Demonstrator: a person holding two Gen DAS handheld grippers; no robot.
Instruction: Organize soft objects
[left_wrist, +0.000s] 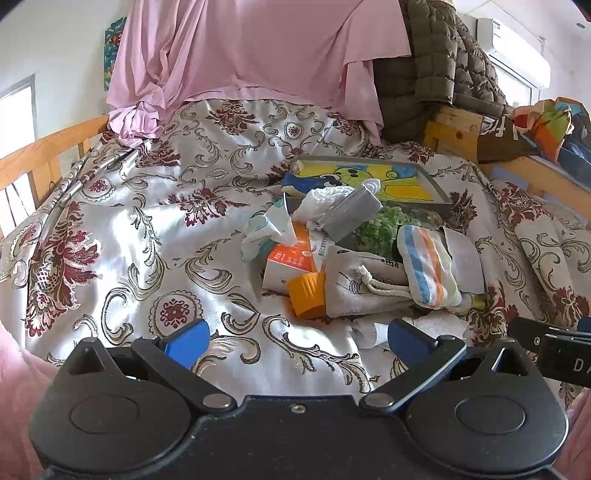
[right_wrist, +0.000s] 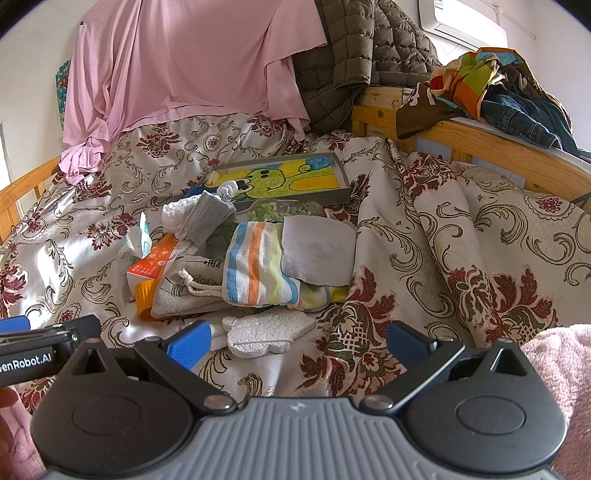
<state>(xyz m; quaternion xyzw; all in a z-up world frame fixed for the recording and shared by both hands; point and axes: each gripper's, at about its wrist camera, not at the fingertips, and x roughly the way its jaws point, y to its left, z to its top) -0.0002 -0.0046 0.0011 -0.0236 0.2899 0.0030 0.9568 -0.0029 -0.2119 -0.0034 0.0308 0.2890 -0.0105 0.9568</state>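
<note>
**A:** Left wrist view first. How do the tongs stand?

**B:** The left gripper (left_wrist: 297, 341) is spread wide, blue fingertips (left_wrist: 188, 341) well apart, nothing between them. Only the floral bedspread (left_wrist: 122, 221) lies under it.

**A:** And the soft things?

**B:** A heap ahead of the tongs and a little to their right. Nearest is an orange cap (left_wrist: 306, 295), touching a linen drawstring pouch (left_wrist: 354, 288). Right of the pouch lies a striped towel (left_wrist: 428, 269) with a grey cloth (left_wrist: 465, 258) tucked against it. Farther ahead, a tissue box (left_wrist: 291, 262), a white sock (left_wrist: 325, 201) and a grey mask (left_wrist: 354, 218). Beyond all that, a tray with a cartoon picture (left_wrist: 369, 177). Just by the right fingertip, something white and crumpled; I cannot tell what.

**A:** Is the other tool in sight?

**B:** Its black edge shows at far right (left_wrist: 550, 350).

**A:** Now the right wrist view.

**B:** The right gripper (right_wrist: 299, 341) is likewise released, its fingers (right_wrist: 410, 339) wide and empty. Between them and just ahead lies a white foam piece (right_wrist: 266, 332). Ahead of that, the striped towel (right_wrist: 258, 269) under the grey cloth (right_wrist: 317, 251), and the pouch (right_wrist: 184, 291) to their left. The left gripper's side shows at the left edge (right_wrist: 37, 343).

**A:** Behind the heap?

**B:** A pink sheet (right_wrist: 177, 66) and a quilted jacket (right_wrist: 362, 48) hang at the back.
</note>
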